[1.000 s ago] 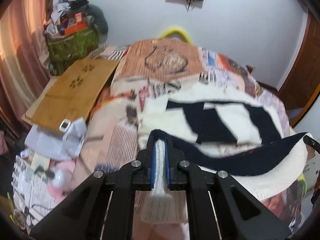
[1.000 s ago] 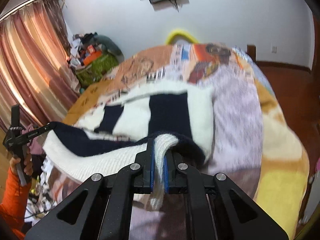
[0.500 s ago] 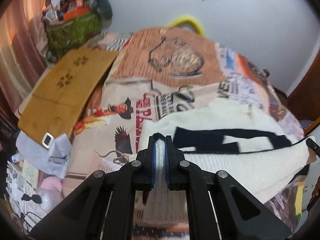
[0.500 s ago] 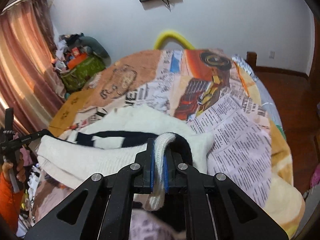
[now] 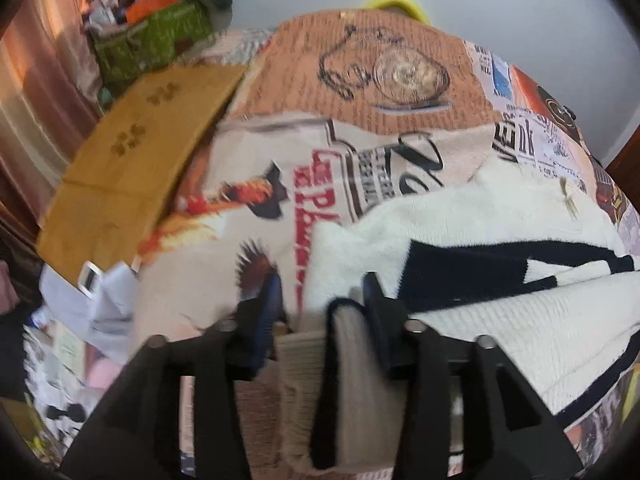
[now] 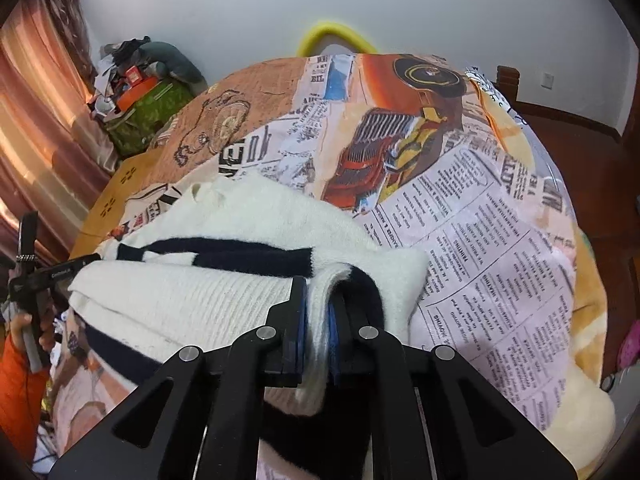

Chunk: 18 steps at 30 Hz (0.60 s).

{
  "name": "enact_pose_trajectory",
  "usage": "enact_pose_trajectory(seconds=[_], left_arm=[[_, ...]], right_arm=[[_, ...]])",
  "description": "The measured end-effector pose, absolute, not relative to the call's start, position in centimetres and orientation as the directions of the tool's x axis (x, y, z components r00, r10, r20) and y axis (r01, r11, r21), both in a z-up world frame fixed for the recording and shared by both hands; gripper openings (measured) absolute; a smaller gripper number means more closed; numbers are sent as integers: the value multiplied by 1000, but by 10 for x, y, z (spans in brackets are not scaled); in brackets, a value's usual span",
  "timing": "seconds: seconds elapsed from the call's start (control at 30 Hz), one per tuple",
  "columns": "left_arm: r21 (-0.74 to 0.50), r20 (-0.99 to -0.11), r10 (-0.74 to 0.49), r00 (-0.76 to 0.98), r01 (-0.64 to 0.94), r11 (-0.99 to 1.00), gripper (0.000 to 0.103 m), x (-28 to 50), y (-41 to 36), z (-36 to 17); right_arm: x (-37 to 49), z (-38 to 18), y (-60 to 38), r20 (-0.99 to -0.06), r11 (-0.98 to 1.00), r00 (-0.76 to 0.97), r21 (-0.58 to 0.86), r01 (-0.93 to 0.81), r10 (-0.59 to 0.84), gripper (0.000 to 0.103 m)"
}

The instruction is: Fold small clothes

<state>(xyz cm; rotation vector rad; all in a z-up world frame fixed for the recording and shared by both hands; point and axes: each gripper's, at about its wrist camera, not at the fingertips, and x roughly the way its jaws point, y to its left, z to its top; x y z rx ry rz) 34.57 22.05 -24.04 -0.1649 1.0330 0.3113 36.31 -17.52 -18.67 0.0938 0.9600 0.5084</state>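
The cream knitted sweater with navy stripes lies doubled on the newspaper-print bed blanket, so the left gripper has its jaws spread apart (letting go), while the right gripper pinches the hem.

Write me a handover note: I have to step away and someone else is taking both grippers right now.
Left gripper: open, sweater hem loose between its fingers.
Right gripper: shut on the sweater's other hem corner.
The cream and navy sweater lies on the bed, its near half folded over the far half.
Done: first fold laid down.
Left: likely open the right gripper, pull both clear, then fold again to make it smaller.
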Motion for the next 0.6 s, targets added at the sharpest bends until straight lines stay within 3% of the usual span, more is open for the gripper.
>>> enact_pose_trajectory(seconds=[0.27, 0.33, 0.4, 0.6], left_arm=[[44, -794, 228, 563, -321, 946, 73, 302, 221, -189], [36, -788, 222, 575, -317, 948, 78, 292, 221, -184], [29, -786, 210, 581, -305, 952, 79, 282, 219, -182], [79, -816, 212, 537, -259, 963, 83, 267, 203, -196]], right_arm=[[343, -152, -183, -703, 868, 523, 302, -394, 482, 16], [338, -143, -186, -674, 885, 581, 271, -379, 455, 31], [336, -133, -195, -642, 893, 623, 274, -356, 446, 38], [329, -126, -202, -654, 901, 625, 243, -360, 426, 38]])
